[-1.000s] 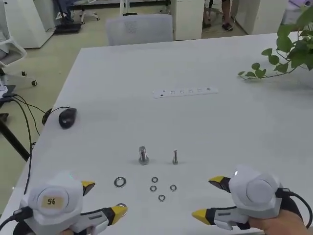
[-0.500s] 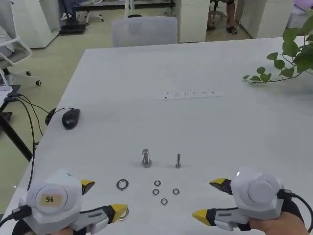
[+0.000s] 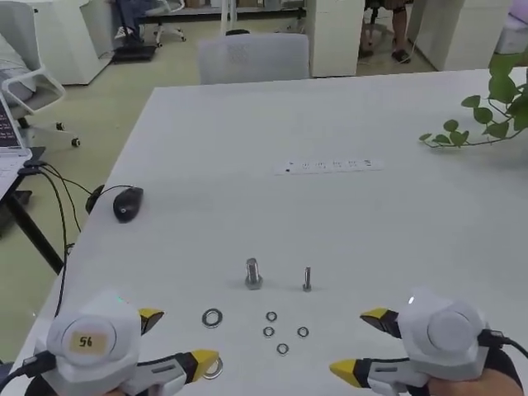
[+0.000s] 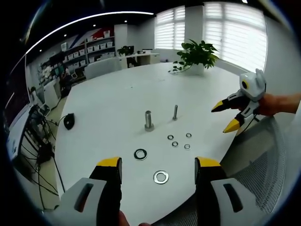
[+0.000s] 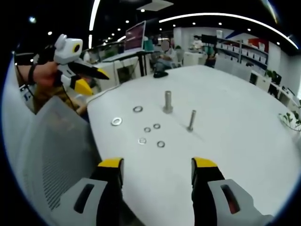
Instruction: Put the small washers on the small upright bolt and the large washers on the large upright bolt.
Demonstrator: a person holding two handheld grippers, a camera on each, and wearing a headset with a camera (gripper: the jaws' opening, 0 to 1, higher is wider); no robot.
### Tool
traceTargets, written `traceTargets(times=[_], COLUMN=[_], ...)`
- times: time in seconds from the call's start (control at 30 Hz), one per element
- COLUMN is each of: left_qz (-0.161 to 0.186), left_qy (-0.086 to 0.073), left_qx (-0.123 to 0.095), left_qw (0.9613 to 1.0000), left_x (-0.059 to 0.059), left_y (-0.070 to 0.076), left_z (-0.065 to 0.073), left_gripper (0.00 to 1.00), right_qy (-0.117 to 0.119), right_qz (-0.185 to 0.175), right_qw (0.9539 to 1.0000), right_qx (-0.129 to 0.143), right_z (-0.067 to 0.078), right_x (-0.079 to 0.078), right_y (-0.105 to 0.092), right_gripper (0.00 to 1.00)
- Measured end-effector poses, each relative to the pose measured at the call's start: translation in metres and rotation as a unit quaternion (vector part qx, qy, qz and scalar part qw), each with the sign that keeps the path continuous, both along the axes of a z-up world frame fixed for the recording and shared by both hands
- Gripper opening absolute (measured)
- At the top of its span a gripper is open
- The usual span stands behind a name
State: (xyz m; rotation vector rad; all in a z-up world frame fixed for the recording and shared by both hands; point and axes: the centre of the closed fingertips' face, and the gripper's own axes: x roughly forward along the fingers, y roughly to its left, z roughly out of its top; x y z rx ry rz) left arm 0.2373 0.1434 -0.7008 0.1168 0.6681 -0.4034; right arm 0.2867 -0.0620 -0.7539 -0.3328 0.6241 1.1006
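The large bolt and small bolt stand upright on the tabletop. The small washers and large washers lie flat just in front, with nothing in the way. A mouse, power strip and plant sit farther off. The left gripper and right gripper are wide open and empty. Nothing has moved since a second ago, only the camera.

Table showing plain white, bolts and washers shining silver, left gripper and right gripper wearing pale grey with yellow tips, mouse looking black.
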Motion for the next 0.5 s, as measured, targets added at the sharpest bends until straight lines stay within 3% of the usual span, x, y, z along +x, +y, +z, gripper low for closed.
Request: traceTargets(times=[0.5], left_qz=[0.004], left_qy=[-0.004], left_qx=[0.003], left_qw=[1.0], left_x=[-0.0002], left_y=[-0.0001], left_z=[0.0035], left_gripper=[0.62], right_qy=[0.012], right_qz=[-0.001], right_qw=[0.9998], right_qx=[-0.018], right_z=[-0.0093], right_x=[0.009], right_y=[-0.0041], right_gripper=[0.52])
